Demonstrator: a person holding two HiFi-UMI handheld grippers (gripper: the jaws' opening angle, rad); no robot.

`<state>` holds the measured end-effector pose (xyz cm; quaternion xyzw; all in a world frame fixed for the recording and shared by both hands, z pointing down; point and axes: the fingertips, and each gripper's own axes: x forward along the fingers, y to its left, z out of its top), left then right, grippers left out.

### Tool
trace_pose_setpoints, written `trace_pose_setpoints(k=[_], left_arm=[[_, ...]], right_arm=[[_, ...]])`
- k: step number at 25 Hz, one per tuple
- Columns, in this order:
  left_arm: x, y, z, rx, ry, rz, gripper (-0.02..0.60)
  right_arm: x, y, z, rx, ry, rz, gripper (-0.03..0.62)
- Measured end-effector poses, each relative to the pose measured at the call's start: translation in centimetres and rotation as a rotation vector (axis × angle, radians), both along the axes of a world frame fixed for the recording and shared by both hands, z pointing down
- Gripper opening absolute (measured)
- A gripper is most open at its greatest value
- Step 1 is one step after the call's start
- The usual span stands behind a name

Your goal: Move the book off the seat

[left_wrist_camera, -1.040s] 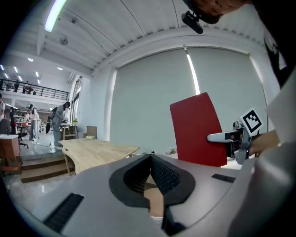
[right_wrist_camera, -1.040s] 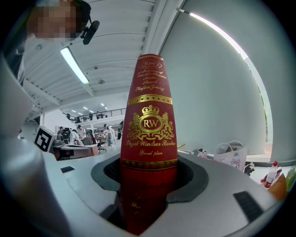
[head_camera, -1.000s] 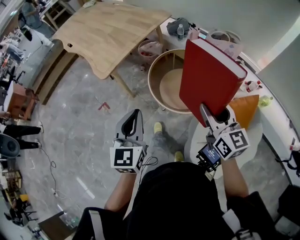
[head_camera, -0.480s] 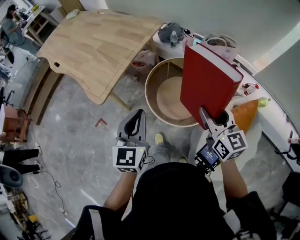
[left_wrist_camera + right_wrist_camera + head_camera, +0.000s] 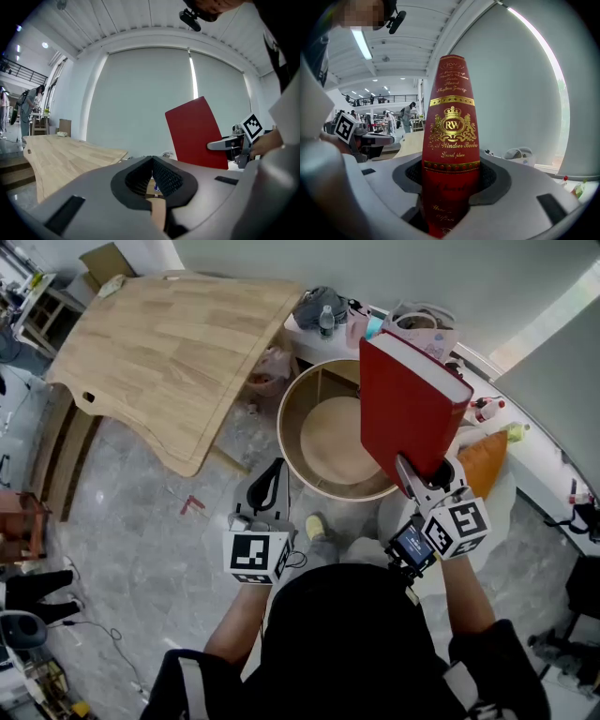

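A thick red book (image 5: 408,413) with gold print on its spine (image 5: 451,140) stands upright in the air, above the edge of a round wooden stand (image 5: 291,442). My right gripper (image 5: 422,482) is shut on the book's lower end, with the spine filling the gap between the jaws (image 5: 451,168). The left gripper (image 5: 267,486) hangs apart to the left over the grey floor, shut with nothing in it (image 5: 151,161). From the left gripper view the book (image 5: 194,133) and the right gripper (image 5: 234,143) show at the right. A white seat (image 5: 502,512) lies under my right hand.
A large wooden table (image 5: 169,343) fills the upper left. An orange cushion (image 5: 483,463) rests on the white seat. A white counter (image 5: 375,329) along the wall carries a bag, a bottle and small items. People stand at benches far off.
Both grippers and the person have shifted toward the wall counter, so the wooden table and round stand slid down and left in view. The book stays upright in the right gripper.
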<state>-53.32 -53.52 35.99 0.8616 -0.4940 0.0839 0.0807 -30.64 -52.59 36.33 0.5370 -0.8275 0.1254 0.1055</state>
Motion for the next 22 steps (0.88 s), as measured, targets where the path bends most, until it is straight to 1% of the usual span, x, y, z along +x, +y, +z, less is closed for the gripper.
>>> trace_pose_setpoints(k=[4,7,10,13,20,22], left_arm=[[-0.2,-1.1,0.7,-0.01,0.007,0.02,0.009],[0.3,-1.8,1.5,-0.028,0.003,0.045,0.009],[1.0,-2.6,3.0,-0.056,-0.012,0.068,0.009],[1.6,-3.5,4.5,-0.091,-0.029,0.078,0.009],[1.4,-5.0,8.3,-0.182,-0.084,0.076,0.009],[1.4,-5.2,9.8,-0.214,-0.099,0.073,0.009]], right_arm=[[-0.3,-1.1,1.2,-0.015,0.065,-0.009,0.241],[-0.1,-2.1,3.1,-0.036,0.143,-0.028,0.241],[0.3,-3.1,6.2,-0.068,0.234,-0.057,0.241],[0.8,-4.1,10.3,-0.128,0.308,-0.088,0.241],[-0.1,-6.9,19.8,-0.296,0.326,-0.204,0.241],[-0.6,-7.6,22.8,-0.344,0.312,-0.228,0.241]])
